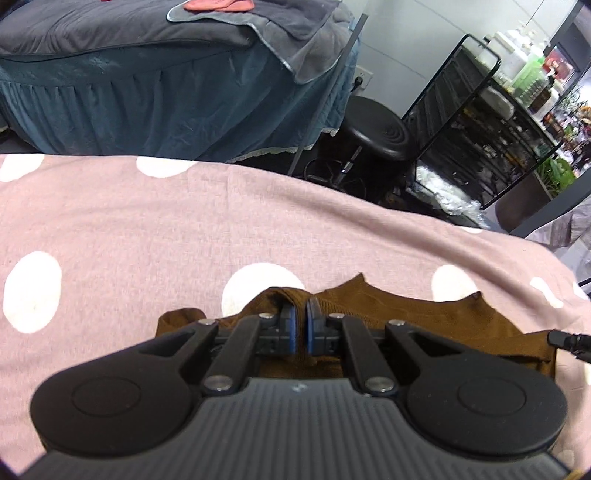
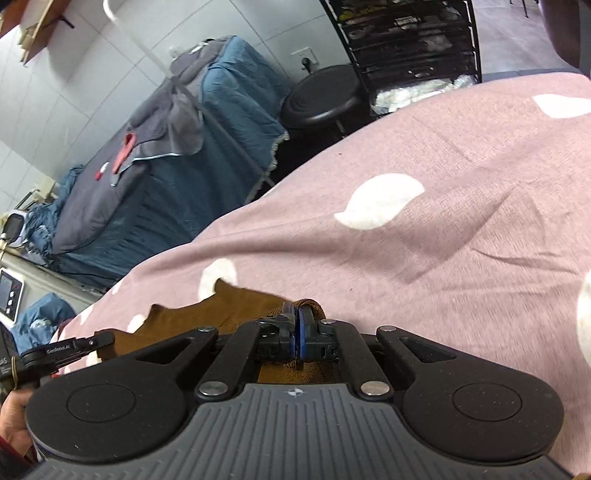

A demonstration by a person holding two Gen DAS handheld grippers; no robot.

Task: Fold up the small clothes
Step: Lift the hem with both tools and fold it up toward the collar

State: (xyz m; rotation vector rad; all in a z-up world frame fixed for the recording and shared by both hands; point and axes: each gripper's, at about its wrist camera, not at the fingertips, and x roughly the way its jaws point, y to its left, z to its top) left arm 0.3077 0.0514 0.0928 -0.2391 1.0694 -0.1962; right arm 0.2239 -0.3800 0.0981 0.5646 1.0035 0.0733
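While both pinch the brown garment, left tool and right tool hold it over the pink sheet.

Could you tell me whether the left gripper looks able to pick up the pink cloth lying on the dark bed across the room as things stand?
Probably not: the left gripper is shut on the brown garment, and the pink cloth lies on another bed across a floor gap.
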